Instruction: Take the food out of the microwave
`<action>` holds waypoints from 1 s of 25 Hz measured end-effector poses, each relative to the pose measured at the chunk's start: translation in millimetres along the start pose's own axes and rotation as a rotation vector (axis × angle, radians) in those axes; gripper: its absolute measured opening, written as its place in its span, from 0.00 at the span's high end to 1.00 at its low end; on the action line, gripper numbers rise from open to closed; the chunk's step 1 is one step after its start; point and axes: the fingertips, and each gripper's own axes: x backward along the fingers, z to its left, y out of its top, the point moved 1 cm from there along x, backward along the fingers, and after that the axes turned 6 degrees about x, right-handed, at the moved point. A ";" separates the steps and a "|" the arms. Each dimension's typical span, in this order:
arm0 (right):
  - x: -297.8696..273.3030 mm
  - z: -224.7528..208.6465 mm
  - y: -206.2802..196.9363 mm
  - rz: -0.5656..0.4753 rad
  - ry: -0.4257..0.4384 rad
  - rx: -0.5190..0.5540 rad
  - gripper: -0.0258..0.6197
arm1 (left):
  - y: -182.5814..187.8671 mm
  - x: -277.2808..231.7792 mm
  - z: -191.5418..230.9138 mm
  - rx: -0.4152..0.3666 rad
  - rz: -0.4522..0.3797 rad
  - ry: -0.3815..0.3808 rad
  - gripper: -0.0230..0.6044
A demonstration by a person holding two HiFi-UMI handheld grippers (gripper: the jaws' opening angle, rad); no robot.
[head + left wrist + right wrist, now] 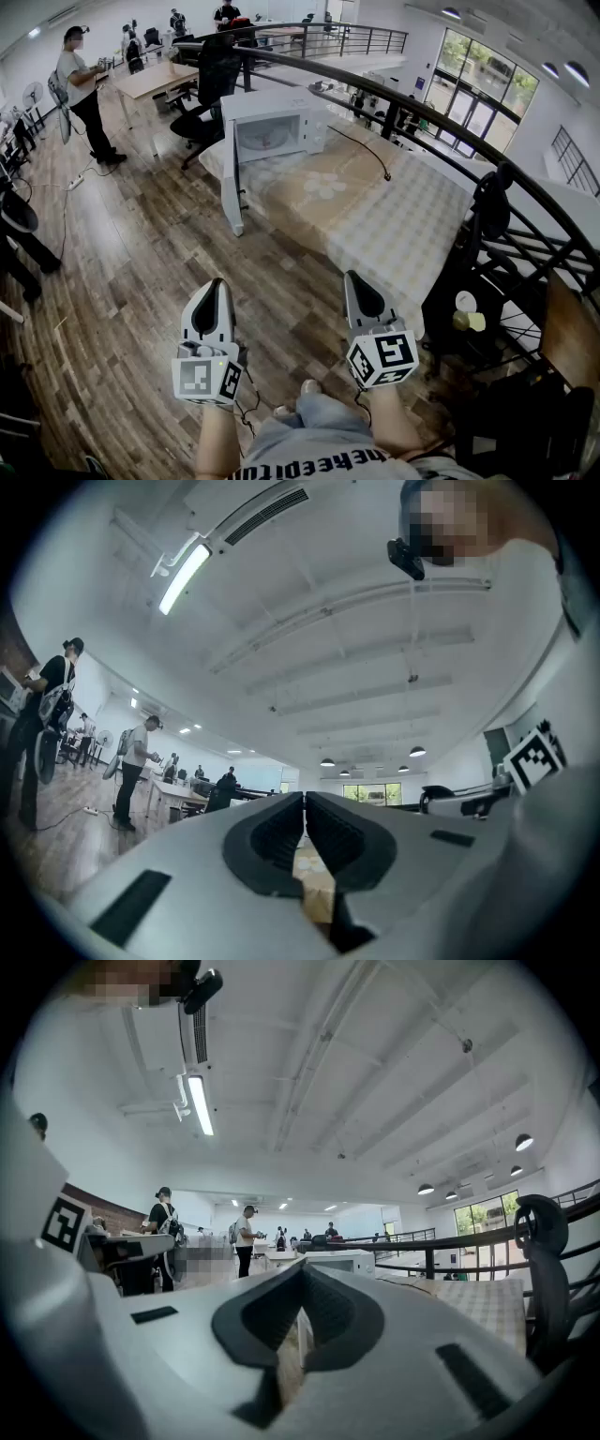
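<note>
Left tool (pixel 217 284), right tool (pixel 352 278): both closed, empty | step: approach | next: walk to microwave (pixel 278 127) at 12 o'clock, open your tool.

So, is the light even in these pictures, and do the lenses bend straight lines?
Head view: even soft light, no hard shadows, but the lens bows the railing and tilts the microwave. Left gripper view: the ceiling lamp glares white; the corners are black. Right gripper view: black corners too; the near right tongs look soft.
</note>
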 end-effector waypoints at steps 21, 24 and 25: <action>1.4 19.7 9.0 0.001 0.014 0.034 0.95 | 8.5 8.4 9.7 0.008 -0.023 -0.012 0.95; -1.7 21.2 8.7 0.012 0.025 0.058 0.95 | 3.6 6.0 9.3 0.017 -0.022 -0.016 0.95; -3.1 20.4 7.1 0.015 0.026 0.055 0.95 | 1.8 4.8 9.2 0.020 -0.020 -0.017 0.95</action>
